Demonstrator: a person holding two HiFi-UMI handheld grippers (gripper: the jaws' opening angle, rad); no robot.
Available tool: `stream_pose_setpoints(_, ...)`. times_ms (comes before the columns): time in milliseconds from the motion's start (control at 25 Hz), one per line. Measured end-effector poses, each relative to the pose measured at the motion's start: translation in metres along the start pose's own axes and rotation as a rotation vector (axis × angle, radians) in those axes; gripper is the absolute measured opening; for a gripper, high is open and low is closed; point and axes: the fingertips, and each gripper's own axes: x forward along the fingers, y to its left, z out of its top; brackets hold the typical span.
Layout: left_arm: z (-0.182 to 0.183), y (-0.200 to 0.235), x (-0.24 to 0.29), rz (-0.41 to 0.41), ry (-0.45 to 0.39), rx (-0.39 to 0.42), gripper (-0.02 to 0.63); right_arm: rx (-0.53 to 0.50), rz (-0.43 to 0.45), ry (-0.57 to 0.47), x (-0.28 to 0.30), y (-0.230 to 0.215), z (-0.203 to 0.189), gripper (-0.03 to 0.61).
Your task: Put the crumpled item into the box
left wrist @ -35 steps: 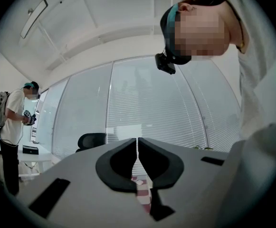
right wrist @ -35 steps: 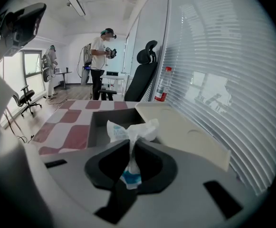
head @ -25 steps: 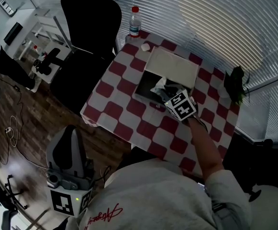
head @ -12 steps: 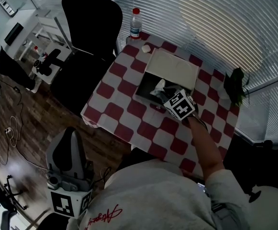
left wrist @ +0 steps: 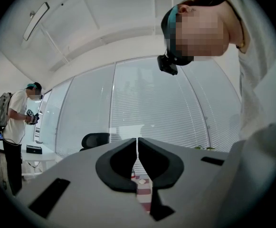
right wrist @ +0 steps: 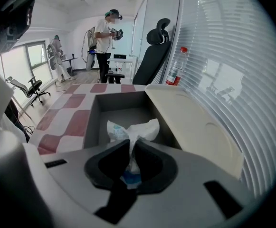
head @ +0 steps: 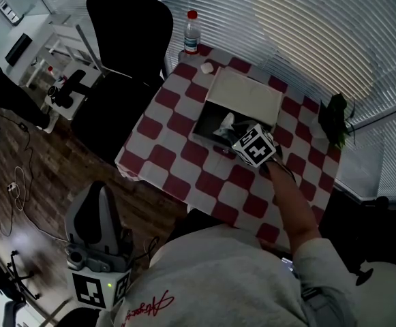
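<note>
A crumpled white wrapper (right wrist: 131, 132) with blue print is pinched between the jaws of my right gripper (right wrist: 130, 145), held just over the open grey box (right wrist: 96, 115). In the head view the right gripper (head: 242, 136) hangs at the box's (head: 204, 120) near right corner, with the wrapper (head: 225, 123) showing white above the box's inside. The box lid (head: 246, 95) lies open on the far side. My left gripper (left wrist: 137, 152) is shut and empty, held low by my side away from the table (head: 170, 162), and points toward the window.
A water bottle (head: 191, 31) and a small white lump (head: 207, 67) stand at the table's far corner. A black office chair (head: 126, 29) is left of the table. A dark plant (head: 335, 119) sits at the right edge. Other people stand far off (right wrist: 107, 42).
My right gripper has crept a little up and left toward the box with the wrapper still in it. The left gripper has stayed where it was.
</note>
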Motion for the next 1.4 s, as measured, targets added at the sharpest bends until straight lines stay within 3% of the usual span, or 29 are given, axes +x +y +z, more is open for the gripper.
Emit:
stream_pose_setpoints(600,0.0051,-0.0003,-0.0019,0.014,-0.029,0.0,0.025,0.019,0.002,0.023,0.0031,-0.0004,-0.0056,0.057)
stream_pose_setpoints(960,-0.0007,-0.0001,-0.0053,0.02,-0.002,-0.008,0.025,0.021,0.015,0.021,0.0038,0.0006,-0.0054,0.067)
stream_pose_setpoints(1400,0.0032,-0.0023,0.0001,0.009,-0.022,0.0,0.025,-0.001,-0.031,-0.007,-0.005,-0.0046,0.0011,0.083)
